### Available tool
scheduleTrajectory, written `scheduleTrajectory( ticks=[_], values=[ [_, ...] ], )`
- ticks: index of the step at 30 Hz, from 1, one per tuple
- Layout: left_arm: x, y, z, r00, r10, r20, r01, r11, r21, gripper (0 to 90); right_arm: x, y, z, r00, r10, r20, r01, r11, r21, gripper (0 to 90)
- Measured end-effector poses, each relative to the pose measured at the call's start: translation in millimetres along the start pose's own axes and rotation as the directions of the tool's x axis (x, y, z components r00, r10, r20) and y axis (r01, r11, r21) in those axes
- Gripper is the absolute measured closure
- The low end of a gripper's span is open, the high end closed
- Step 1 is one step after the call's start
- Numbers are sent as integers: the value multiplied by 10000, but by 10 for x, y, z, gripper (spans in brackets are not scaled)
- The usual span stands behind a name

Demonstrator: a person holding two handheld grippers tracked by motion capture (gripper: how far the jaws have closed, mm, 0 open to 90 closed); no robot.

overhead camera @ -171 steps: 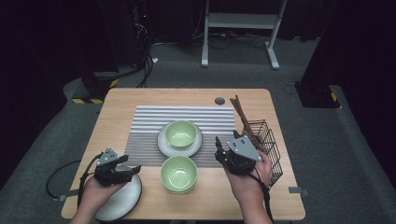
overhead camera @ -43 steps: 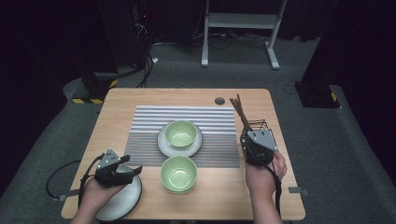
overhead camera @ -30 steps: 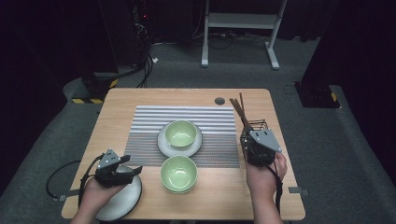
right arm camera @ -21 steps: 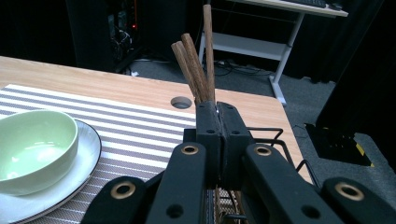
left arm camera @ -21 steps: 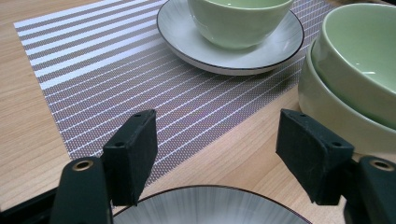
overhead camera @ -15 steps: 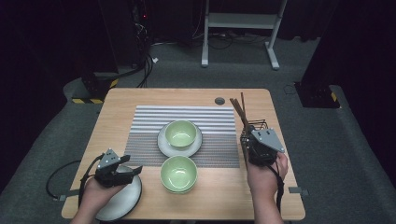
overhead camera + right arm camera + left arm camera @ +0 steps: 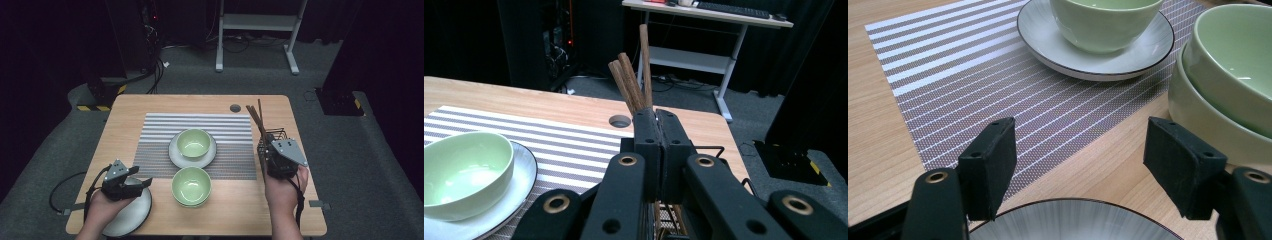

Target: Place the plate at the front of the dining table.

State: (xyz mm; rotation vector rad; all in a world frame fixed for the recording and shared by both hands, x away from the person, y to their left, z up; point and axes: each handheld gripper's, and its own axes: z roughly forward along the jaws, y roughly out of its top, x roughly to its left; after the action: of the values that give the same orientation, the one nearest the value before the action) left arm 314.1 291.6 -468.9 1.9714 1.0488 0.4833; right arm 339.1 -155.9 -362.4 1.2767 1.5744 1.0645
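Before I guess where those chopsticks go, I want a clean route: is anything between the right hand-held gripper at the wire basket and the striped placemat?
Nothing visible. The right hand-held gripper is shut on a brown wooden chopstick above the black wire basket; bare table lies between it and the grey striped placemat.

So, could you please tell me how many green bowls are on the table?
2. One green bowl sits on a plate on the striped mat. The other green bowl stands on the bare wood nearer the person; it may be a nested stack.
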Motion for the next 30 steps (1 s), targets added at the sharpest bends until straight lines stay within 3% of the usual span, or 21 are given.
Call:
scheduleTrajectory(
  ticks=[30],
  values=[
    [-1, -9, 19, 10000, -15, 34, 14, 10000, 44, 294, 16, 142, -249, 9999, 141, -12, -141, 9912, -1317, 889]
  ],
)
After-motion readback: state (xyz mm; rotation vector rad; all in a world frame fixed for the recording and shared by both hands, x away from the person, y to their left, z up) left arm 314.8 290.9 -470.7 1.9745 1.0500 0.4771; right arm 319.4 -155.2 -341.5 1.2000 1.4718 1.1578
